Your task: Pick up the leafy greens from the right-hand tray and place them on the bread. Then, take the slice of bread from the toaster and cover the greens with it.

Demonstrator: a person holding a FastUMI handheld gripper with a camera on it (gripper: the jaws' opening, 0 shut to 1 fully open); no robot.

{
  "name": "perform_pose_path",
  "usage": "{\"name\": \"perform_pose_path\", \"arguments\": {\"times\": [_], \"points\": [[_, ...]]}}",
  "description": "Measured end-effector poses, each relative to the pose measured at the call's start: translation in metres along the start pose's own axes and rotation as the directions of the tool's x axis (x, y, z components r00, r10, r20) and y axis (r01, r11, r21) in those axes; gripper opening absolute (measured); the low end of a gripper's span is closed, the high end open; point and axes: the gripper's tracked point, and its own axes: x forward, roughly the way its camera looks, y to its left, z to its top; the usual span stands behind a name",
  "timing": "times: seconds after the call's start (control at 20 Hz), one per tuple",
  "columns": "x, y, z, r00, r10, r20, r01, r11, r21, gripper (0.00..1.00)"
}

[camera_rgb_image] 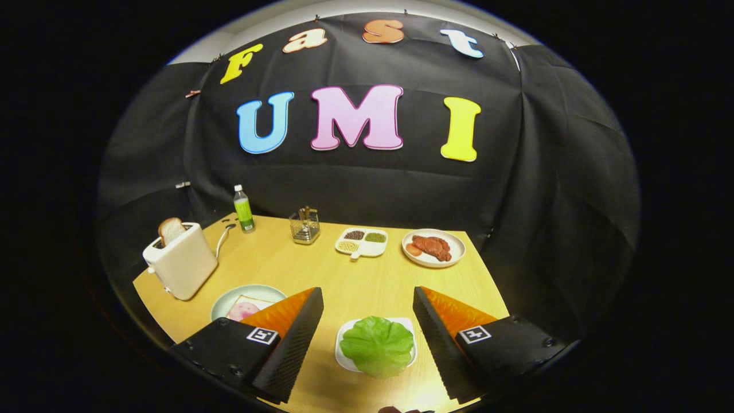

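Observation:
A green leafy lettuce piece (377, 346) lies on a small white tray (342, 354) on the wooden table, right between my two fingers. My gripper (367, 304) is open and held above the table, its fingers spread to either side of the tray, touching nothing. To the left, partly hidden behind my left finger, a pale plate (229, 301) holds a slice of bread with a pink slice of ham (241, 311) on it. Farther left stands a white toaster (182, 261) with a slice of bread (170, 230) sticking up out of its slot.
Beyond the fingers sit a white plate of cooked meat (434, 248), a divided dish of seasonings (362, 241), a wire holder (304, 225) and a green bottle (243, 209). The toaster's cord (222, 241) runs along the back left. The table's edges lie close on both sides.

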Motion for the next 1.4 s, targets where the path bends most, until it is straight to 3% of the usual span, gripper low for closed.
{"name": "perform_pose_path", "arguments": {"times": [0.3, 0.6, 0.9, 1.0, 1.25, 1.35, 1.4], "points": [[0.042, 0.0, -0.072, 0.983, 0.023, -0.184, -0.027, 1.0, -0.017, 0.98], [0.068, -0.009, -0.144, 0.923, 0.051, -0.382, -0.069, 0.997, -0.034, 0.98], [0.074, -0.015, -0.182, 0.865, 0.069, -0.498, -0.079, 0.997, 0.0, 0.98], [0.075, -0.013, -0.183, 0.864, 0.075, -0.498, -0.095, 0.995, -0.015, 0.96], [0.074, -0.01, -0.183, 0.854, 0.079, -0.514, -0.1, 0.995, -0.013, 0.84], [0.075, -0.008, -0.183, 0.85, 0.075, -0.522, -0.094, 0.996, -0.01, 0.57], [0.075, -0.007, -0.183, 0.849, 0.079, -0.523, -0.101, 0.995, -0.012, 0.54]]}}
